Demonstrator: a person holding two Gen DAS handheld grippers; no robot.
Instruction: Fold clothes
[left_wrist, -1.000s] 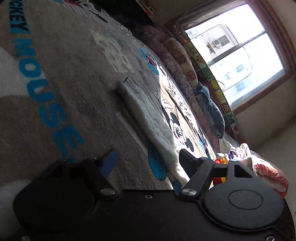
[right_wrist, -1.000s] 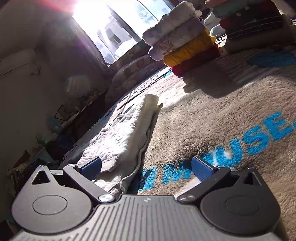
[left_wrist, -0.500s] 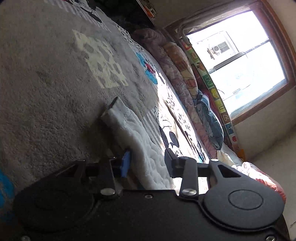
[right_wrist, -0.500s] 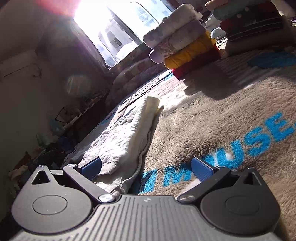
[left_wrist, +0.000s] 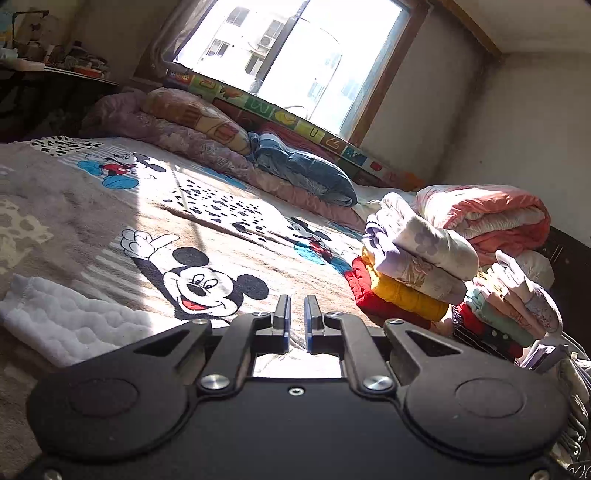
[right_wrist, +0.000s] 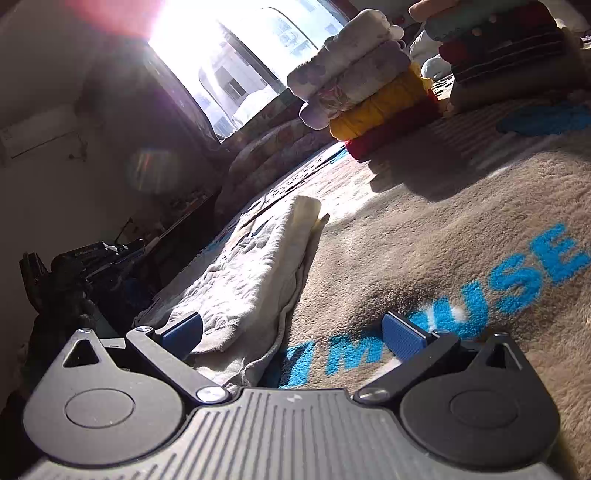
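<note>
My left claw (left_wrist: 296, 320) is nearly clenched, pinching nothing I can see. My right claw (right_wrist: 291, 332) gapes wide beside the white quilted garment (right_wrist: 255, 273) lying folded on the blanket (right_wrist: 424, 240).

Left gripper (left_wrist: 296, 320): bottom centre of its frame, fingers nearly together w/ only a thin slit between, pointing up-frame; can't tell if anything's pinched. Right gripper (right_wrist: 293, 328): lower part of its frame, jaws spread wide, blue pads (right_wrist: 402, 336) far apart, nothing between them, held low and level.
</note>
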